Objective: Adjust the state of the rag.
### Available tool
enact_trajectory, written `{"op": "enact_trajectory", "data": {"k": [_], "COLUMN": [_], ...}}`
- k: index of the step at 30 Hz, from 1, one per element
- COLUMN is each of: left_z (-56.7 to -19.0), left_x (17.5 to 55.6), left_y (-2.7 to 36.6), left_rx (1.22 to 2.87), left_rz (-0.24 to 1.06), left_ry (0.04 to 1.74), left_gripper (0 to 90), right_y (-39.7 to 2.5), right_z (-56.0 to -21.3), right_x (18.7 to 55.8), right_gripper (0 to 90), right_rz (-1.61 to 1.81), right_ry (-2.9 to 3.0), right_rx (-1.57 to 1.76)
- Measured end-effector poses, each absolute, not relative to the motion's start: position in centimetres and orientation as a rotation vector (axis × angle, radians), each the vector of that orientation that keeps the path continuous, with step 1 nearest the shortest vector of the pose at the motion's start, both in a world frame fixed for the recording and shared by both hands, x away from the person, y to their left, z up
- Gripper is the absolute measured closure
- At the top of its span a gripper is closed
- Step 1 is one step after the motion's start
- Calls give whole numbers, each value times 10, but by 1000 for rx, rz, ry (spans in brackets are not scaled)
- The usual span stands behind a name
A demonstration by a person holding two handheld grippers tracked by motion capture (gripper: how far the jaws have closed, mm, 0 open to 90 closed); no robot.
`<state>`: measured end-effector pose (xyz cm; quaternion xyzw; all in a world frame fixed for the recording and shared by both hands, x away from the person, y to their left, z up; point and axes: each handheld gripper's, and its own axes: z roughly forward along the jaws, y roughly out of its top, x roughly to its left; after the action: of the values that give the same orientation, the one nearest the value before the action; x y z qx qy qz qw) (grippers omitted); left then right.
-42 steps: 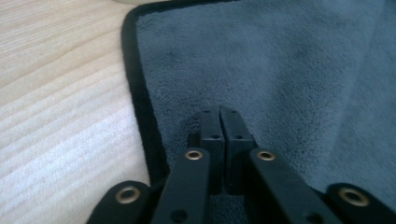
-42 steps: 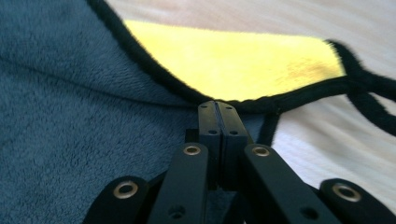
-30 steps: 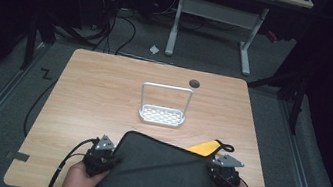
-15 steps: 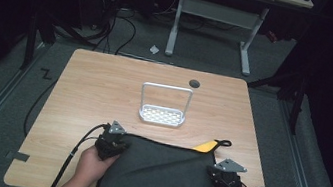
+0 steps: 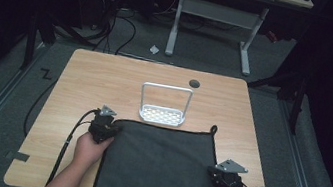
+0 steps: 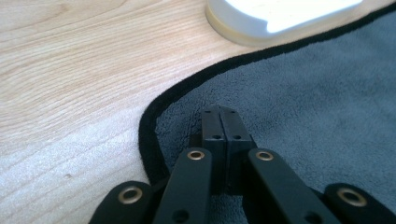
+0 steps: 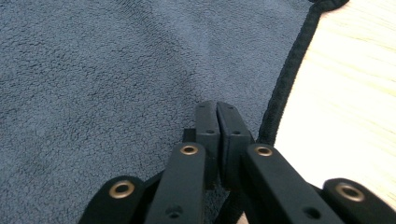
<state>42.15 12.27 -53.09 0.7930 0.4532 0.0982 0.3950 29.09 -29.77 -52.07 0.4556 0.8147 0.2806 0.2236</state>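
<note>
- Between left gripper (image 6: 219,112) fingers: towel (image 5: 158,165) corner, pinched tight; a hard tug could drag its far hem into rack (image 5: 162,115).
- Right gripper (image 7: 217,108) fingers: together at towel's edge; thin bite may slip.

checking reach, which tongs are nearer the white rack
Left. The left tongs sit at the cloth's far-left corner, just left of and a little nearer the person than the rack. The right tongs are at the cloth's right edge, well back toward the person.

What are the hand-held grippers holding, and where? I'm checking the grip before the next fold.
The grey towel: left hand-held gripper shut on its far left corner, right hand-held gripper shut near its right edge.
</note>
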Motion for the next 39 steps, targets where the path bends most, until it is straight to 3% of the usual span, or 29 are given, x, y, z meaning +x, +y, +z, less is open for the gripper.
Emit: {"op": "enact_trajectory", "data": {"k": [6,13,22,30,39], "left_z": [-519,-529,-531,-517,-514], "left_x": [399,399,412,406,417], "left_y": [125,126,117,129,142], "left_rx": [2016,2058,2013,1946,1905], "left_rz": [300,297,258,301,325], "left_ry": [1088,1104,1114,1093,1094], "left_gripper": [759,799,778,644,515], "right_y": [-296,-281,-298,-310,-311], "right_z": [-516,-522,-522,-513,-510], "right_x": [306,350,371,347,341], "right_gripper": [813,887,886,679,605], "right_rz": [862,764,760,888,922], "right_ry": [2189,2196,2129,2038,2015], "right_rx": [1287,1316,1410,1382,1366]}}
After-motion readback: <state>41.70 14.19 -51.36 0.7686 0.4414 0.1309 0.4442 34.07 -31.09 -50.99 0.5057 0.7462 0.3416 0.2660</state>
